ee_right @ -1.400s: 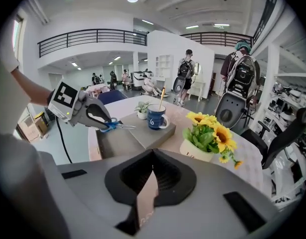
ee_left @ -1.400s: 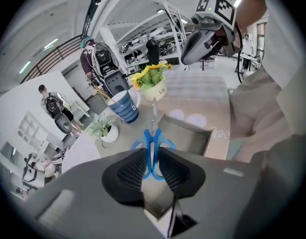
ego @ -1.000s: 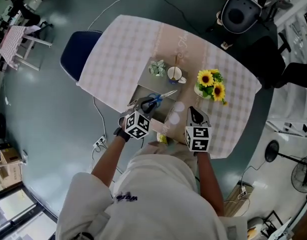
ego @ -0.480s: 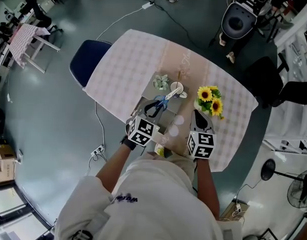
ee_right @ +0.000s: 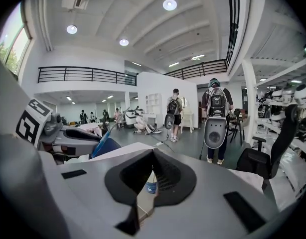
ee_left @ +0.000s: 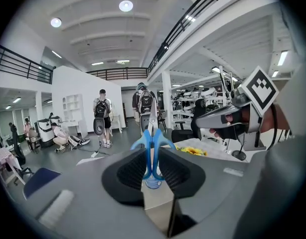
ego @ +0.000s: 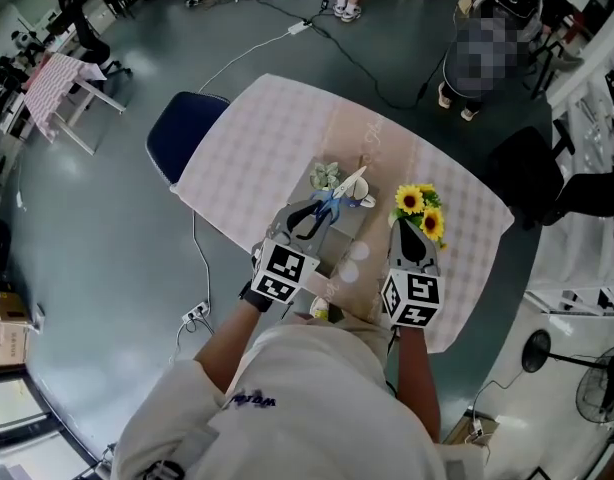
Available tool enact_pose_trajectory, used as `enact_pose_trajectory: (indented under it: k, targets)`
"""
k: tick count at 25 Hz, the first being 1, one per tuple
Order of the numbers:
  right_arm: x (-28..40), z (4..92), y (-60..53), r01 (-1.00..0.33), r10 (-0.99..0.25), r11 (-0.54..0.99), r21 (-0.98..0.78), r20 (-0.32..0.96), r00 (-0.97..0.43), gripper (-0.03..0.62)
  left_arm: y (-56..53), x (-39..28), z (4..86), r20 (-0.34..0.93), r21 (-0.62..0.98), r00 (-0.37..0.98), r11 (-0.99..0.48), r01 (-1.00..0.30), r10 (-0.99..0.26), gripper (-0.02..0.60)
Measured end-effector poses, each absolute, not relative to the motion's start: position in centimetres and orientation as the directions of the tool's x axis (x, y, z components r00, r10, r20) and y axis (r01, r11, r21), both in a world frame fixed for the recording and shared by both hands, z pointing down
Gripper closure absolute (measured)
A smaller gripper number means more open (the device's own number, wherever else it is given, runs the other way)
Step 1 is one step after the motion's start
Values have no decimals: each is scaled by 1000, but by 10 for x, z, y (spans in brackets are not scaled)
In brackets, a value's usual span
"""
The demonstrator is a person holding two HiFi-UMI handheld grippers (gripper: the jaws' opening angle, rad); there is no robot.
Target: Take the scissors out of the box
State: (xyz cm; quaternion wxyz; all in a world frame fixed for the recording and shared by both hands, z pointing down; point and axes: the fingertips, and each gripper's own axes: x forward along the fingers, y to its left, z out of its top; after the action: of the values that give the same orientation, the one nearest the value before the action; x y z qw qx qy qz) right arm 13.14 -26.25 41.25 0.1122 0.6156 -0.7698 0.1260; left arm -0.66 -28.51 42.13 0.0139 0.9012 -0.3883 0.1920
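Observation:
My left gripper (ego: 305, 226) is shut on the blue handles of the scissors (ego: 347, 184), held in the air over the grey box (ego: 347, 232) on the checked tablecloth. In the left gripper view the pads pinch both handle loops of the scissors (ee_left: 152, 144) and the blades point up and away; the left gripper (ee_left: 152, 164) hides the box there. My right gripper (ego: 414, 232) hovers shut and empty beside the sunflowers, to the right of the box. In the right gripper view its jaws (ee_right: 152, 172) meet, with the scissors (ee_right: 106, 142) seen off to the left.
A bunch of sunflowers (ego: 420, 204) stands right of the box; a white cup (ego: 367, 200) and a small pale green ornament (ego: 327, 175) sit behind it. A blue chair (ego: 183, 134) stands at the table's left edge. People and office chairs are farther off on the floor.
Both grippers have risen. The left one has carried the scissors up from the box, and their blades now reach over the cup. The right gripper stayed shut and empty.

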Motion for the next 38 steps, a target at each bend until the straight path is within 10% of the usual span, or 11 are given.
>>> enact_pose_trajectory:
  k: [38]
  targets:
    - [101,314,-248,-956,-945,294,-29,143,-295,589,-262,-31,337,193,-81,656,-678,-730,-730,497]
